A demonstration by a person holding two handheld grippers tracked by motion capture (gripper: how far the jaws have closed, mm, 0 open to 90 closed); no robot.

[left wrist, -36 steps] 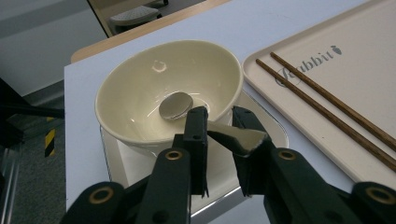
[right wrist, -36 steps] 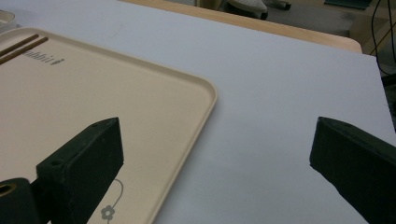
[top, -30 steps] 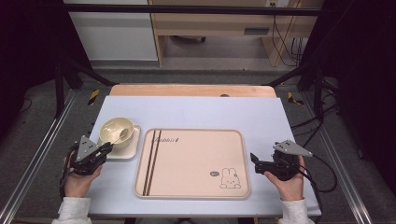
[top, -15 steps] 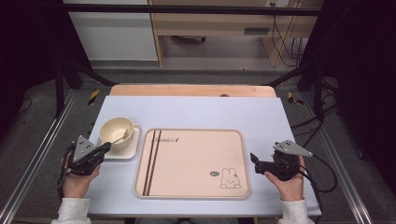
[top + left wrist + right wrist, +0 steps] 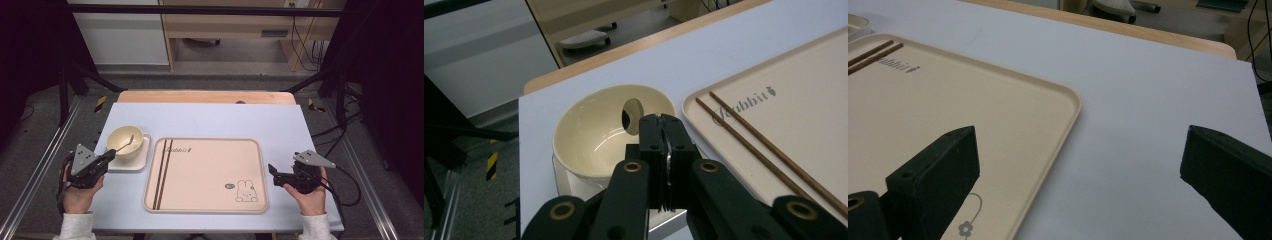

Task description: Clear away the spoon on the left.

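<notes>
Left gripper view: the left gripper (image 5: 663,131) is clamped on a spoon (image 5: 633,116) handle, its long axis pointing into the bowl (image 5: 594,137) just ahead. Far from the bowl, beyond the tray (image 5: 205,175), the right gripper (image 5: 274,175) waits (jaws wide apart, holding nothing).

bowl (image 5: 123,141) on saucer (image 5: 136,161) — left of tray (image 5: 210,170)
</notes>
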